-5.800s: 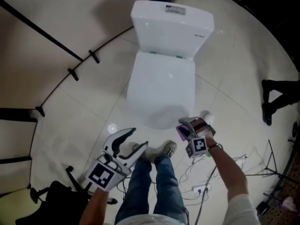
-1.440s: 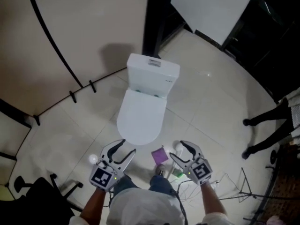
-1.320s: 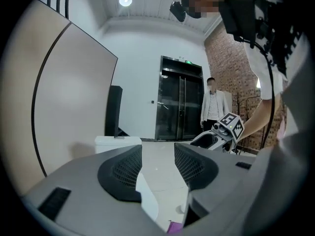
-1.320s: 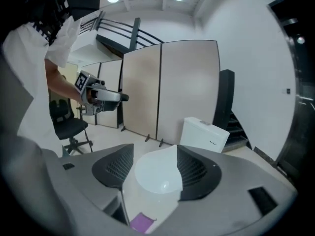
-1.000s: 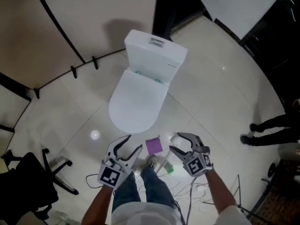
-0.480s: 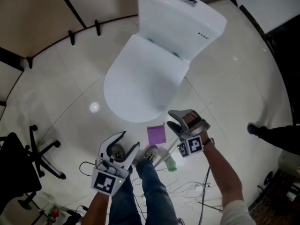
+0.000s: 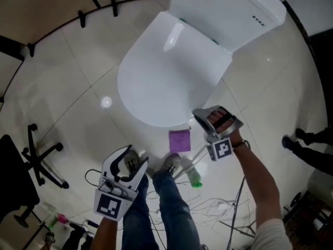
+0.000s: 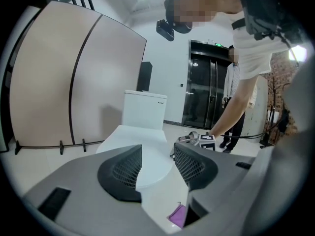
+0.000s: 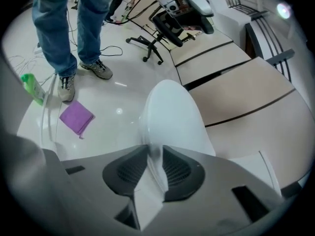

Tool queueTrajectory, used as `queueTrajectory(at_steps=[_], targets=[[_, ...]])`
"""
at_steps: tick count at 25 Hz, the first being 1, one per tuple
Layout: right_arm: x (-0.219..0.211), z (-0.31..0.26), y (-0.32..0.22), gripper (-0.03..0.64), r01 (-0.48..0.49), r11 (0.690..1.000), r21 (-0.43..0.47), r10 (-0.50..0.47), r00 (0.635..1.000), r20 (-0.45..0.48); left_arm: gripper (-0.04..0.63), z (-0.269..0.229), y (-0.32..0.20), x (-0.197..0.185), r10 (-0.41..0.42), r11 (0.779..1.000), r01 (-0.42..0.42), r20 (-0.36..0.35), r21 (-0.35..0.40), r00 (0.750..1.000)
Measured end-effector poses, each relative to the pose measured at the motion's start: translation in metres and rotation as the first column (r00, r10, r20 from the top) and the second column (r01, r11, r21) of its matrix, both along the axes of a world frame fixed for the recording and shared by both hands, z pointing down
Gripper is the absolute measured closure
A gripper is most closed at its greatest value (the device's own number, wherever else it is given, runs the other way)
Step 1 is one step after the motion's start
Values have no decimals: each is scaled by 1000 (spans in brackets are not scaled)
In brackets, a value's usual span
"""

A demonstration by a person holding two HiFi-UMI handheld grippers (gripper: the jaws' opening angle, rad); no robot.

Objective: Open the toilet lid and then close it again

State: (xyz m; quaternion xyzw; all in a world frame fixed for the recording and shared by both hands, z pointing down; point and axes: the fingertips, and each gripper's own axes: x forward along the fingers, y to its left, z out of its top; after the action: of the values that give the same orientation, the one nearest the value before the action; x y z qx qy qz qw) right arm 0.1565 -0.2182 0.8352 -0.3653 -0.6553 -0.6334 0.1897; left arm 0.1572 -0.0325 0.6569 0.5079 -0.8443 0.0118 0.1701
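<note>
Fingers of the right gripper (image 9: 154, 154) are being clamped onto the front edge of the toilet lid (image 7: 166, 72). They have just been closing, and the thin white rim is being gripped between the two dark pads. The toilet lid is lying closed over the bowl, with the cistern (image 7: 229, 4) standing behind it.

The left gripper (image 7: 136, 155) is being held low beside the person's legs, well apart from the toilet. Its fingers are being held spread, with nothing between them. In the left gripper view, only the front of the lid is being seen beyond the gap.

A purple cloth (image 7: 179, 140) is lying on the floor (image 7: 67, 103) just in front of the bowl, and a green bottle (image 7: 194, 178) is sitting near the person's shoes. An office chair (image 7: 31, 155) is standing well off to the left.
</note>
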Motion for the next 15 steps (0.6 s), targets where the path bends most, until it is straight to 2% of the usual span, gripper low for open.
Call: queueTrajectory(at_steps=[1,3,6,8,9,10,11,12,13,15], targets=[[2,0,0,542,17,1000,10,-17,1000,7,394,1,1,-1,-3,1000,3,-2,4,1000],[3,0,1,549,37,999,28,-38,999,17,394,1,2,-1,-12,1000,12,-14,18,1000],[3,0,2,551,43,999,33,-44,999,19,394,4,6,-1,-36,998,39,-67,42,997],[5,-3,2,552,30,999,23,-30,999,9,394,8,9,-1,-57,996,66,-136,68,989],[6,-6,2,553,20,1000,12,-21,1000,6,394,11,11,-2,-71,992,91,-195,92,978],[6,-11,2,554,10,1000,-2,-10,1000,7,393,16,14,-3,-87,984,126,-281,127,956],[5,-18,2,555,1,1000,-20,-1,1000,12,390,22,17,-5,-99,968,179,-394,174,914],[5,-27,2,558,-6,999,-39,7,1000,21,382,28,21,-9,-102,940,253,-519,229,848],[5,-36,3,559,-12,998,-57,14,999,30,379,35,25,-16,-89,896,343,-640,284,763],[4,-55,2,563,-27,996,-89,31,998,51,376,52,31,-39,-27,778,521,-811,351,585]])
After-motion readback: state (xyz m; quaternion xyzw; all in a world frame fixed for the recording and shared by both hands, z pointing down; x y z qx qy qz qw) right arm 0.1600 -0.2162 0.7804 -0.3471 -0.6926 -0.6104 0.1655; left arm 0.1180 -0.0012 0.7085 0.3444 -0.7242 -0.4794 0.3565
